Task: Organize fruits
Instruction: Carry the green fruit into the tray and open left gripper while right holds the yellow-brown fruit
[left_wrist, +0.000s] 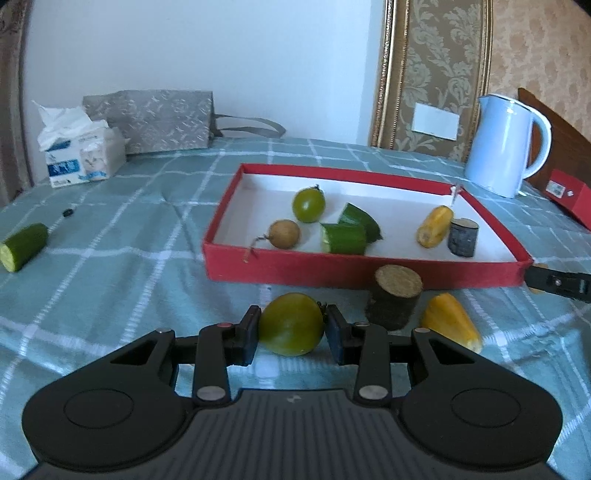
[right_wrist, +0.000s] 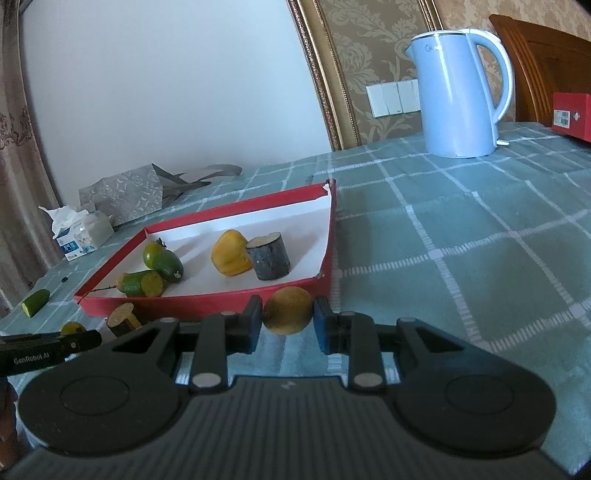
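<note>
Between the fingers of the left hand-held gripper sat a green tomato, pads touching both flanks, seemingly clamped. Directly ahead, mid-frame, lay the red tray. Across in the right view, the right hand-held gripper bracketed a brown round fruit; contact on its right side was hard to judge.

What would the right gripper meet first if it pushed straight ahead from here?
The round tan-brown fruit already sits between the right gripper fingers, so that comes first. Just beyond it stands the near wall of the shallow red cardboard box; how far apart they are is unclear.
</note>
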